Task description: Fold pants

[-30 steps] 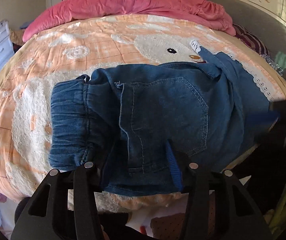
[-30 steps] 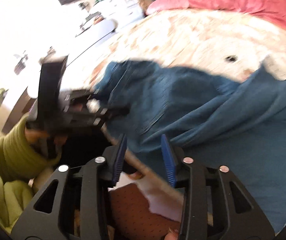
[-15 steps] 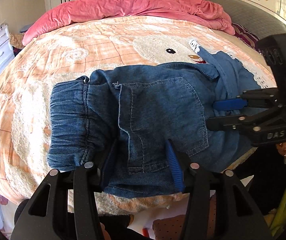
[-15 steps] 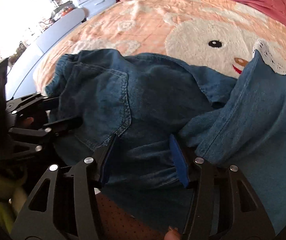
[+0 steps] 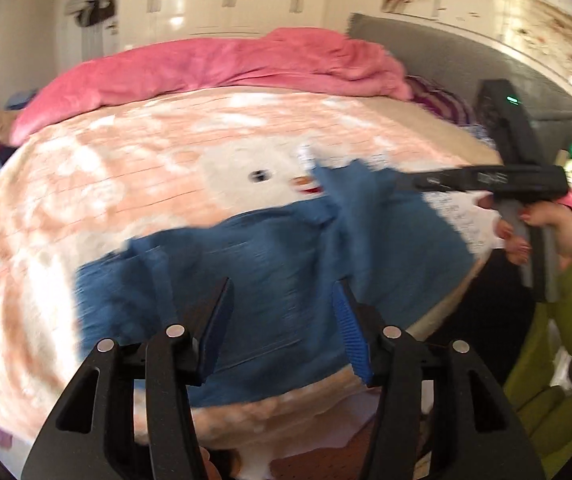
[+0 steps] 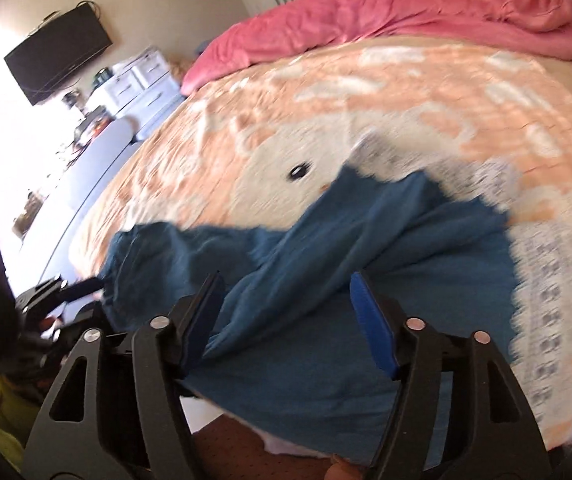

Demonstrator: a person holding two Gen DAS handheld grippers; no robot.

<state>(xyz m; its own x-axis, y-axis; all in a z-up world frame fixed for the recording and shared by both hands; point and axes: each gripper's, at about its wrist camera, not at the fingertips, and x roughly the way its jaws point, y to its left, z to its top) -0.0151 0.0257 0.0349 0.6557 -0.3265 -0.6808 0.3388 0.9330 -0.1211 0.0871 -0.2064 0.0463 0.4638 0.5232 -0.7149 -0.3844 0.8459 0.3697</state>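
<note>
The denim pants (image 5: 270, 272) lie bunched across the near edge of the bed (image 5: 86, 200), on its peach blanket printed with a white cartoon face, just ahead of and below both sets of fingers. The left gripper (image 5: 282, 322) has its fingers moderately apart; they have just been opening, denim showing in the gap but with no pad pressing on it. The right gripper (image 6: 286, 322) stands wider, its fingers having just spread as well, and the cloth beyond them looks free rather than pinched. Judging by the soft ridges and the draped lighter flap beyond the right fingers, this denim is limp and fairly light, though thicker at seams, pocket and the gathered waistband off beyond the left fingers. It should not slip from ribbed pads, but a single-layer pinch would likely drag only the top sheet. Firmer holds would be the waistband corner and a hem or outer seam, taking all layers together.
</note>
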